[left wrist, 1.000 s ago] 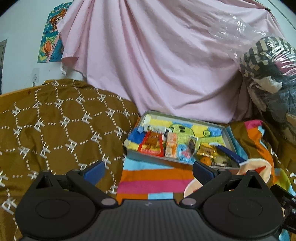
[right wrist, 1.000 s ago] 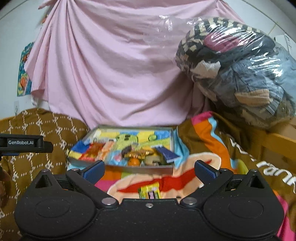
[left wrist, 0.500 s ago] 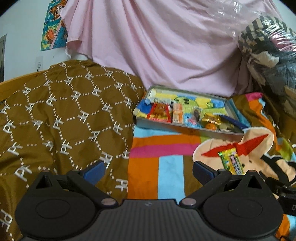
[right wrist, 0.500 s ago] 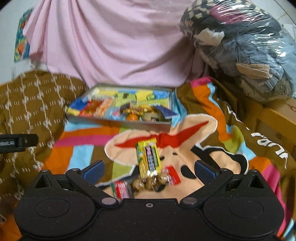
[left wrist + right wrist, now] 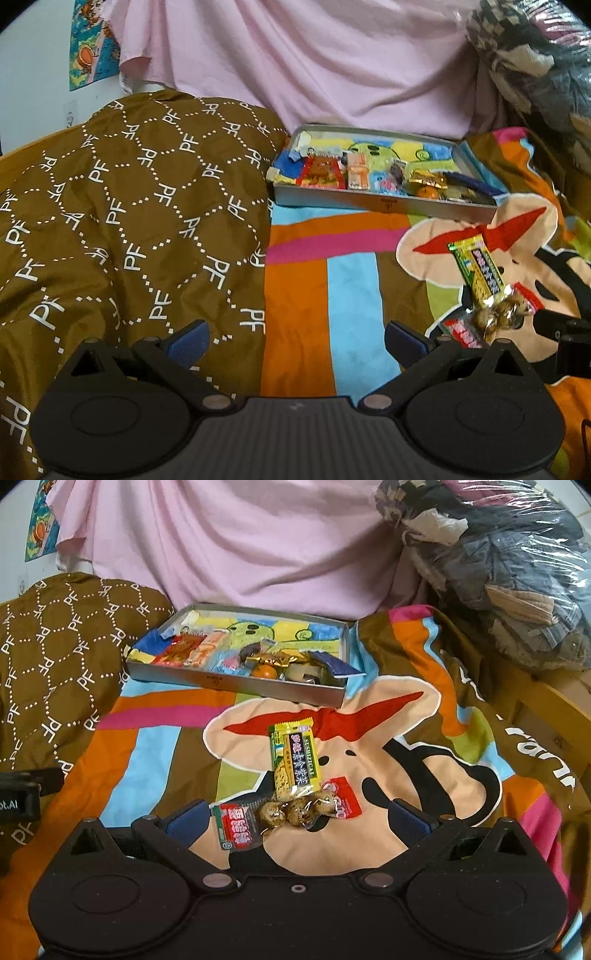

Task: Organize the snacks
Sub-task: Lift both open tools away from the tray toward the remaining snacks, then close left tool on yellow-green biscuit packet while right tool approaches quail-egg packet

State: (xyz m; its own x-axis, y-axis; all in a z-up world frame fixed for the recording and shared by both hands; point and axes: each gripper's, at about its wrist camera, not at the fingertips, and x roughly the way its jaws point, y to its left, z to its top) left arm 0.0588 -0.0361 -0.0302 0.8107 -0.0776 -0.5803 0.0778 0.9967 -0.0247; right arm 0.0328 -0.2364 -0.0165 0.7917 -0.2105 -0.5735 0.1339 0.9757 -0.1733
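Step in hand, by judgement: picking a loose snack off the striped cartoon-print blanket for the shallow grey metal tray.

Two loose packs near the blanket's front edge: long yellow-green foil snack pack, and clear packet of speckled quail eggs with red ends, touching its near end. Grey metal tray well behind, toward the blanket's back edge, already holding a row of assorted small snacks along its front wall.

Right gripper: spread wide, empty, low over the blanket, tips bracketing the egg packet; blue fingertips just beside the packet's left red end. Pointed straight toward the tray.

Left gripper: also wide, empty, hovering over the seam between the brown patterned quilt and the blanket, off to the left of the packs, idle.

To do well: lower flat, close across the egg packet's middle not the slippery end flaps; avoid catching the foil pack or bunching soft cloth; gentle squeeze, contents likely crushable.
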